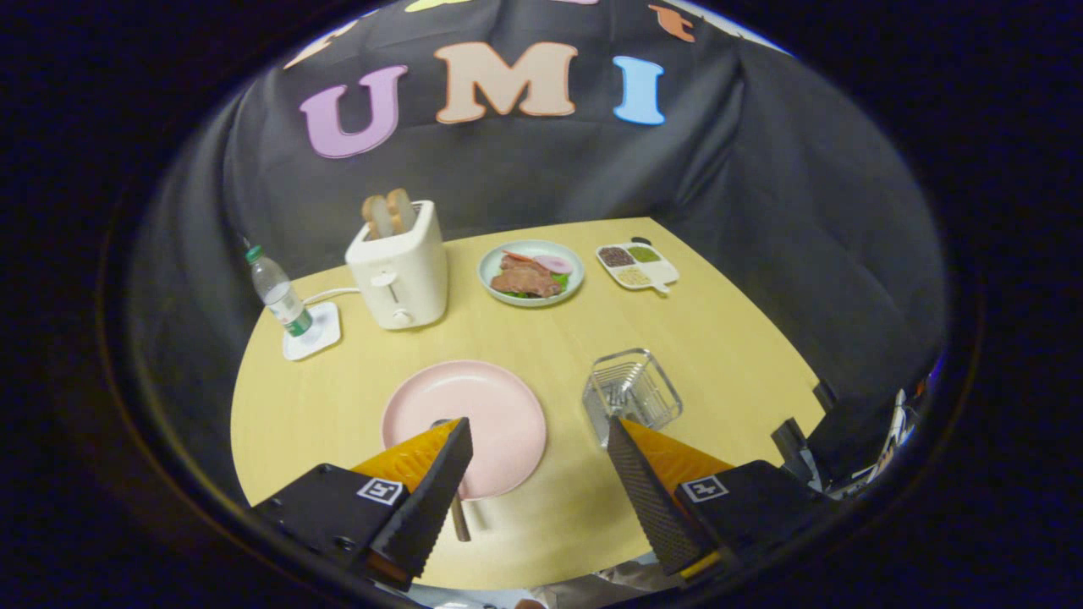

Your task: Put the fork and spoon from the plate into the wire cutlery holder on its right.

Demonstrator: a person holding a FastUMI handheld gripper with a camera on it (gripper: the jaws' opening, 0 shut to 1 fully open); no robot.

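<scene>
Round table (541, 355), near edge toward gripper. Pink plate (499, 414) by near edge; wire cutlery holder (633, 393) just right of it, something metallic inside, unclear what. One utensil (459, 518) remains, handle overhanging plate's near rim, mostly hidden behind left finger. Gripper (539, 461) spread wide, empty. Judged: second pickup pending; next, descend and straddle handle.

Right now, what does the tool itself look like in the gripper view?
The tool has two wedge-shaped fingers tapering toward their tips, each with a finely ribbed inner face. Each finger is mounted on a blocky black carrier; both carriers bear a small square white fiducial marker on top. The left carrier shows screw holes. No cables visible.
</scene>
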